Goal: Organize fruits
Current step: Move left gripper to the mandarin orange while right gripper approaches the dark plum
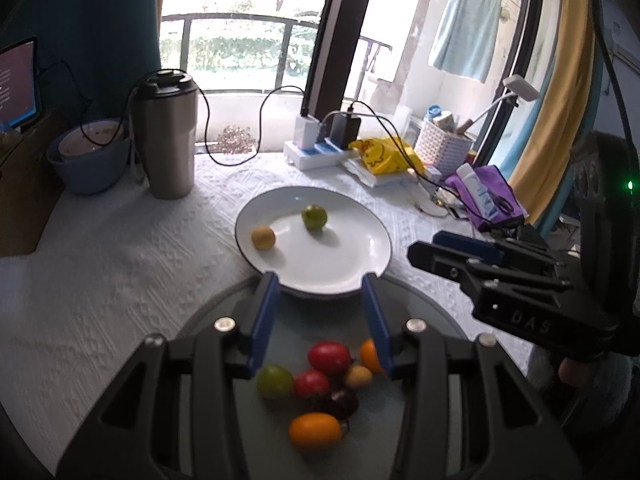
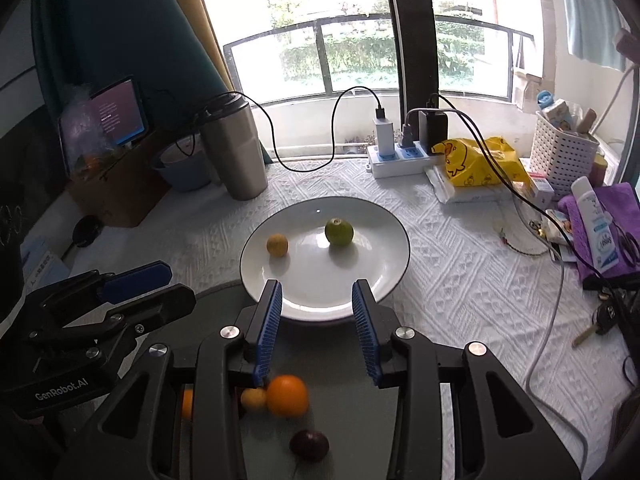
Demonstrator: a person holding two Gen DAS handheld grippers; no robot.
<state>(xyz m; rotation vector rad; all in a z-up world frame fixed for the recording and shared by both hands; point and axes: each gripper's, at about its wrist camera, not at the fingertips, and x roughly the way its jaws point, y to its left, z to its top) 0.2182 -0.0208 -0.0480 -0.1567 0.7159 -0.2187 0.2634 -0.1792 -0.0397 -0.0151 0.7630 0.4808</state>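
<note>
- Fruit location: small fruits lie in a loose cluster on a grey-green round plate (image 1: 208, 312) at the near edge of the table; a white plate (image 1: 352, 256) just beyond it holds a green fruit (image 1: 314, 216) and a yellow fruit (image 1: 263, 237), well apart from each other.
- Cluster contents, left wrist view: red fruit (image 1: 329, 356), second red fruit (image 1: 311, 384), green-yellow fruit (image 1: 274, 382), dark purple fruit (image 1: 343, 402), orange fruit (image 1: 315, 431), and two smaller pieces partly hidden by a finger.
- Left gripper (image 1: 320, 320): jaws spread wide, empty, poised above the cluster with the red fruit between the finger lines.
- Right gripper (image 2: 317, 328): jaws spread wide, empty, over the right part of the grey-green plate; a round orange fruit (image 2: 287, 395) and a dark fruit (image 2: 309, 445) lie below it.
- Step in hand, as judged: transfer of fruits from the grey-green plate to the white plate, with two placed and most remaining; a pick is being set up.
- Next move calls for: descent onto one fruit only, fingers straddling it without touching its neighbours, which lie in contact and may roll.
- Grip requirement: light closure; the fruits look small, smooth and soft-skinned.
- Clearance: a steel tumbler (image 1: 168, 136) and a power strip (image 1: 316, 154) with cables stand beyond the white plate, outside the transfer path.
</note>
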